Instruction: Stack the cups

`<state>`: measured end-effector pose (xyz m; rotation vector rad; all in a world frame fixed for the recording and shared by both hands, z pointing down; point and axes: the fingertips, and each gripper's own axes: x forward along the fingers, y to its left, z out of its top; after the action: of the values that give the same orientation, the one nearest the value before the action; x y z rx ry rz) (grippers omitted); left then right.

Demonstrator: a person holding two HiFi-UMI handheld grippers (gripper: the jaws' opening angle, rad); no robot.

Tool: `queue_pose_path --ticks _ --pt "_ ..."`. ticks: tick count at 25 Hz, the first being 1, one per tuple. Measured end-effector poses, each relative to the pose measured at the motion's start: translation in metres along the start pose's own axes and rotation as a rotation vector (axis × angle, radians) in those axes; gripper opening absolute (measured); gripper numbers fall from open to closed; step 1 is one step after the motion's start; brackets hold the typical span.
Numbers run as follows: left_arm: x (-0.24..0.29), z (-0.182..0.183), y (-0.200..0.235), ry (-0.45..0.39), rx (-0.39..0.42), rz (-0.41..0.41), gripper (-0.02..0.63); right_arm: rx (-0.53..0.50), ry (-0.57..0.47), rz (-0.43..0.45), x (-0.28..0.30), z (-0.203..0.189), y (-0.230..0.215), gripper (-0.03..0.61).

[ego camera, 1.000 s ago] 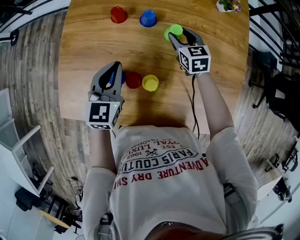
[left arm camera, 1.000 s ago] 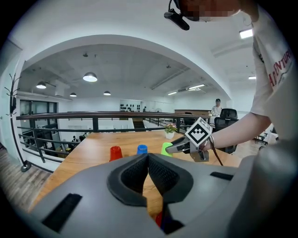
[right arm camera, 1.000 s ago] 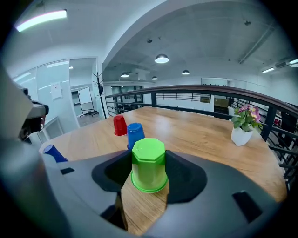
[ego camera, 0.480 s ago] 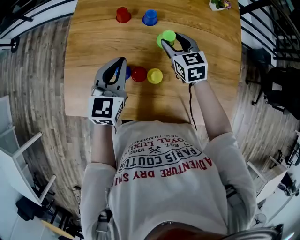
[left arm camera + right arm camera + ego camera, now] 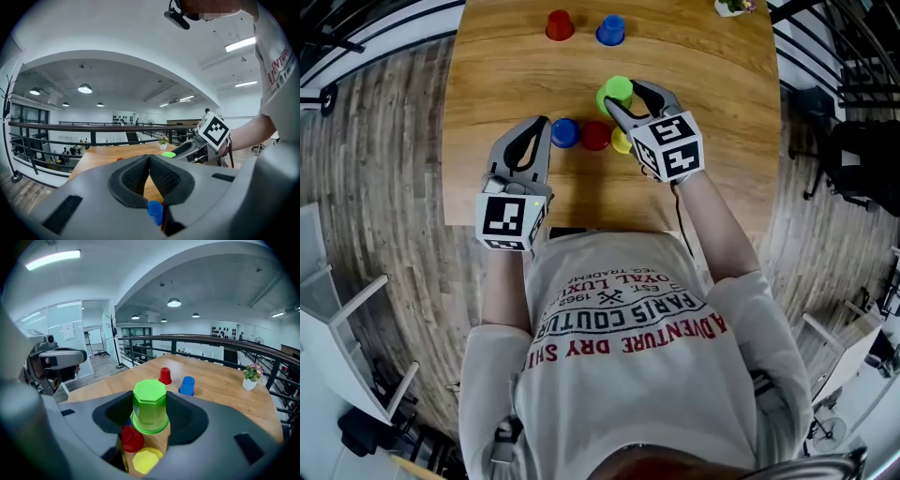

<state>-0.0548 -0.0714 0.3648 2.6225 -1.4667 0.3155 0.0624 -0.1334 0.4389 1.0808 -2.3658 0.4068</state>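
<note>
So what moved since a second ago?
The right gripper, still shut on the green cup, carried it left and toward the person. It is now close to the yellow cup in the near row. The left gripper stayed shut beside the near blue cup. The near red cup, far red cup and far blue cup did not move.

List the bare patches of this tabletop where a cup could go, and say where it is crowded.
Bare wood: the left stretch between the far red cup and the left tool; the right side between the plant pot and the right tool. Crowded: the near blue cup, near red cup and yellow cup, close by the held green cup.
</note>
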Motion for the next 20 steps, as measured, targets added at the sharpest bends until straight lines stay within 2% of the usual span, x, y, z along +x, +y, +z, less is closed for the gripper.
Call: queue_pose_path --ticks 8,12,20 --pt "-0.033 -0.017 0.015 0.021 -0.016 -0.003 0.017 0.021 0.01 0.066 0.006 -0.017 0.058 0.236" --pt "-0.042 -0.025 0.021 0.033 -0.026 0.001 0.017 0.025 0.012 0.07 0.011 -0.026 0.07 0.236" --pt "-0.051 -0.038 0.03 0.051 -0.04 0.0 0.017 -0.033 0.011 0.046 0.017 -0.036 0.085 0.238"
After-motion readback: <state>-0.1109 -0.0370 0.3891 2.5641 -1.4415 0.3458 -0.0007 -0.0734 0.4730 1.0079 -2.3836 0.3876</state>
